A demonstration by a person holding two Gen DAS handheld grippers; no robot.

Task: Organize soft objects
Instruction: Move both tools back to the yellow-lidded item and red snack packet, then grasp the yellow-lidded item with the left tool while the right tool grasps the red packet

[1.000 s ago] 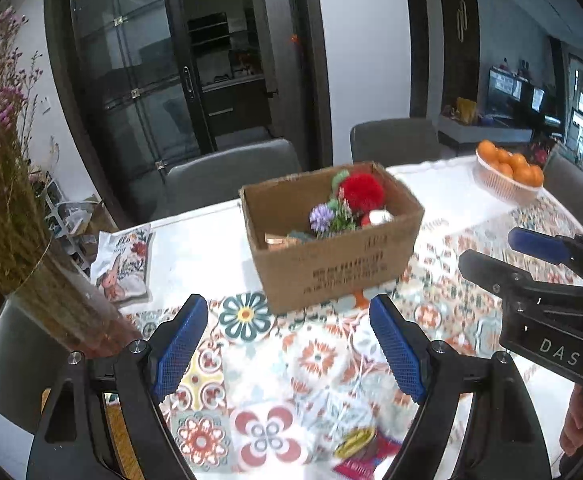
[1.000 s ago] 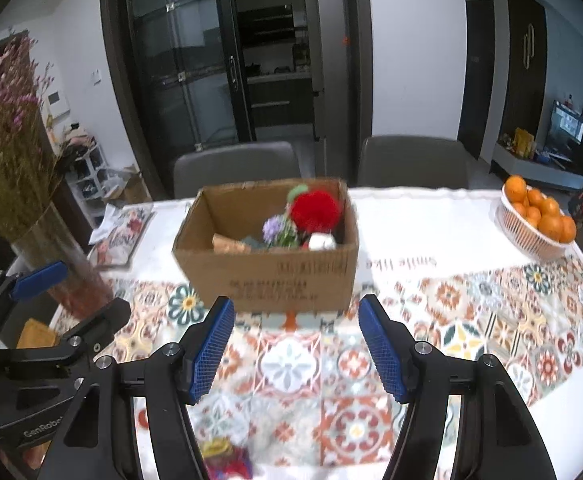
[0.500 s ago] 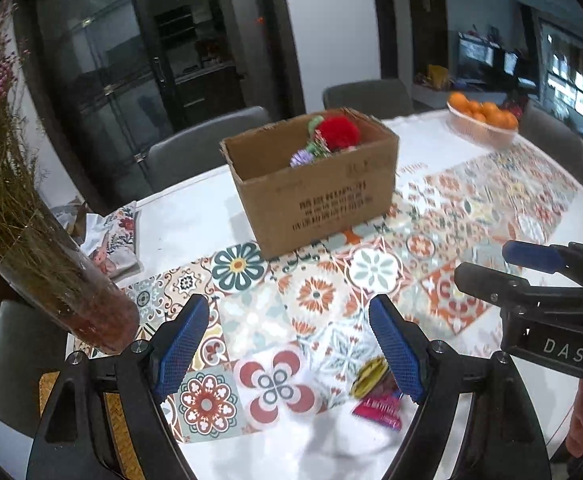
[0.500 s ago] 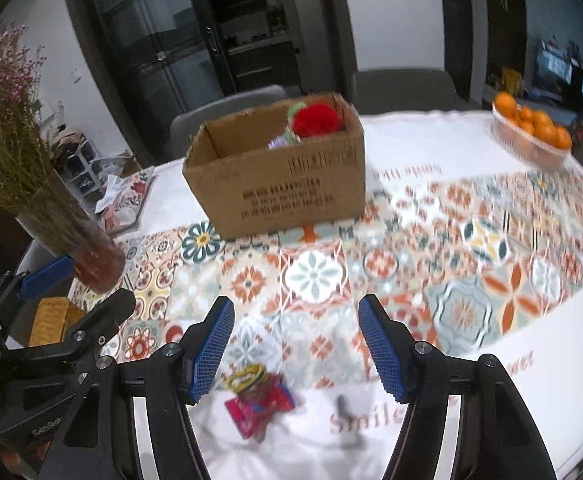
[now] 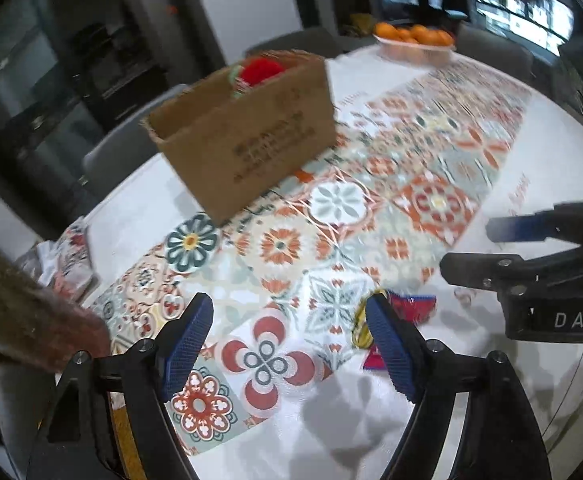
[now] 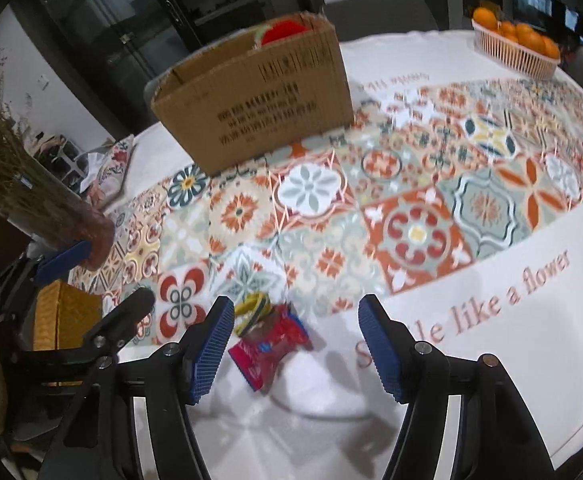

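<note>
A small red packet [image 6: 271, 344] with a yellow-green band [image 6: 253, 308] on its far end lies on the white table edge. My right gripper [image 6: 295, 352] hangs over it, open, with the packet near its left finger and not pressed. In the left wrist view the packet [image 5: 413, 307] and band [image 5: 360, 326] peek out behind the right finger of my left gripper [image 5: 287, 344]. Its jaws are closing, with only tablecloth between them. A cardboard box [image 6: 259, 100] holding a red pompom [image 6: 283, 34] stands farther back. Each gripper shows in the other's view: the right gripper [image 5: 491, 250], the left gripper [image 6: 99, 284].
A glass vase of dried flowers [image 6: 31, 184] stands at the left, with a woven yellow mat [image 6: 65, 316] below it. A basket of oranges [image 6: 515, 48] sits far right. A floral cloth [image 6: 109, 168] lies left of the box. Grey chairs [image 5: 123, 152] line the far side.
Both grippers have dropped toward the table and tilted down. The box has slid up and away in view. The red packet now lies close under the right gripper's fingers.
</note>
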